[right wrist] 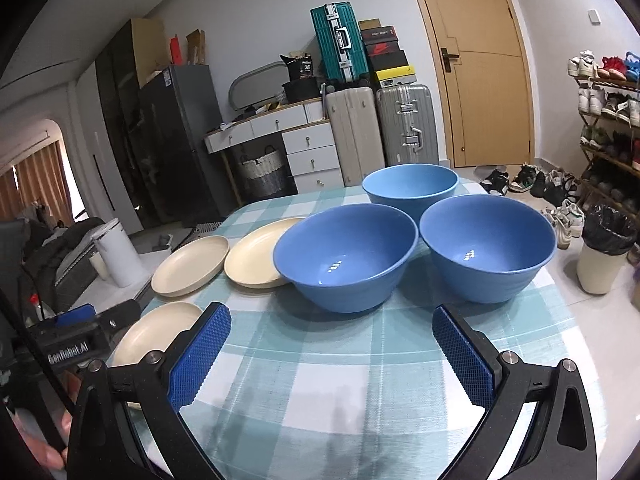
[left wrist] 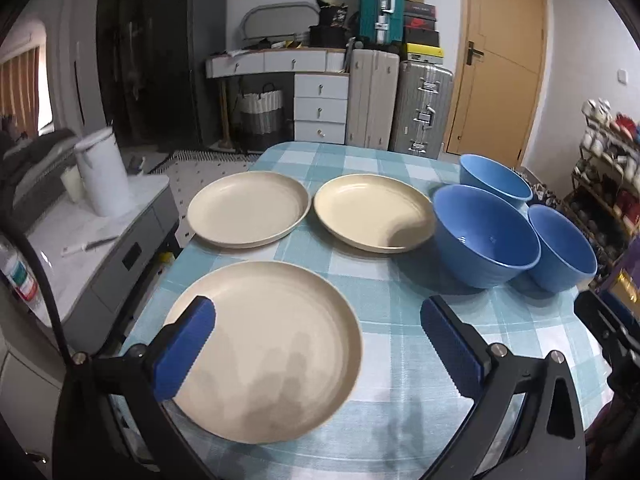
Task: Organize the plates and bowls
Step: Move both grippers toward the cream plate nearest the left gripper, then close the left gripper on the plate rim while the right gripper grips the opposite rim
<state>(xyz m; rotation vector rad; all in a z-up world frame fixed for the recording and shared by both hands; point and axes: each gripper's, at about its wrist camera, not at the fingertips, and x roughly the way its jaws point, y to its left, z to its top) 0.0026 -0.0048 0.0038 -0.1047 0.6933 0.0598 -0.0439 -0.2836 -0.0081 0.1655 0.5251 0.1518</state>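
Three cream plates lie apart on the checked tablecloth (left wrist: 384, 312): a near plate (left wrist: 272, 352), a far left plate (left wrist: 248, 209) and a far middle plate (left wrist: 374, 212). Three blue bowls stand upright to the right: a front left bowl (right wrist: 346, 254), a front right bowl (right wrist: 488, 248) and a back bowl (right wrist: 410, 184). My left gripper (left wrist: 316, 320) is open, hovering over the near plate, its left pad above the plate's left rim. My right gripper (right wrist: 332, 328) is open above bare cloth just in front of the two front bowls. Neither holds anything.
A grey side cabinet (left wrist: 104, 248) with a white canister (left wrist: 103, 172) stands left of the table. Suitcases (left wrist: 396, 104), drawers and a door line the back wall. A shoe rack (right wrist: 612, 120) and a lined bin (right wrist: 604, 248) stand on the right.
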